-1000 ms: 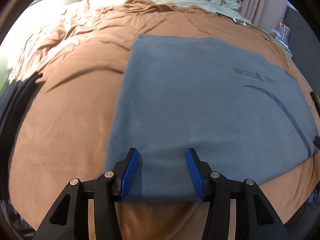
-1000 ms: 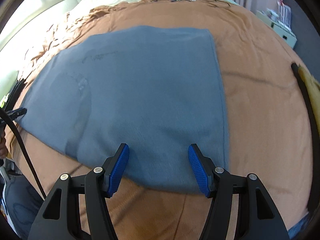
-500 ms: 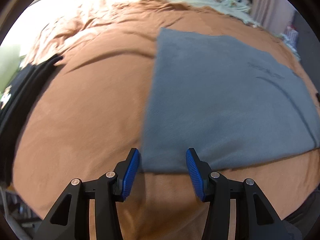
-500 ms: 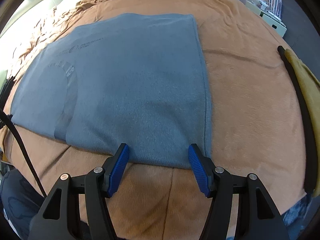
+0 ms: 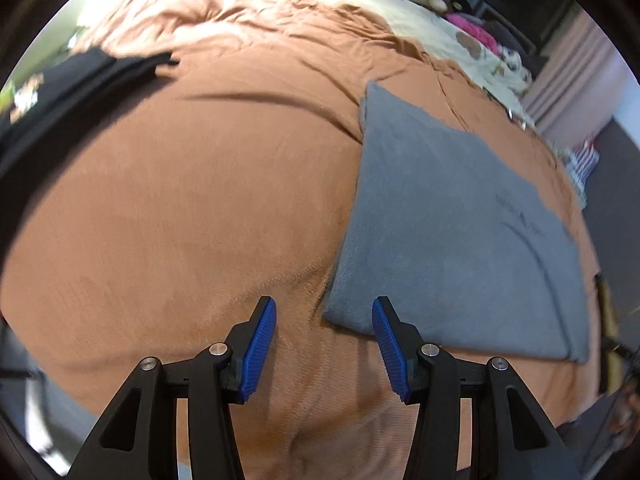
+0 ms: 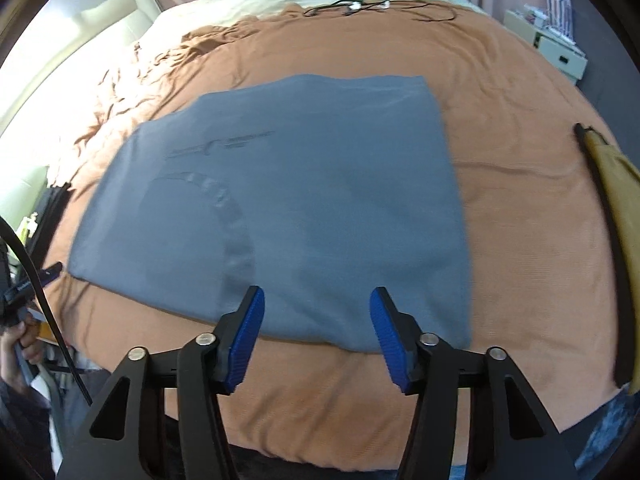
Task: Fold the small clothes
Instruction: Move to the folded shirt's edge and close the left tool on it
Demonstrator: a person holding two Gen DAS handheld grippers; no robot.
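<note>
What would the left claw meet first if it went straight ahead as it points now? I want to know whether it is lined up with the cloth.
Probably the near left corner of the grey garment, at the open left claw's right side; depth is uncertain, so possibly the brown blanket first.

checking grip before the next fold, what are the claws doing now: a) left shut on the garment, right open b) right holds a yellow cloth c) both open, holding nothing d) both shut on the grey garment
c: the left claw and the right claw both stand open, and the grey garment lies flat on the blanket, gripped by neither.
</note>
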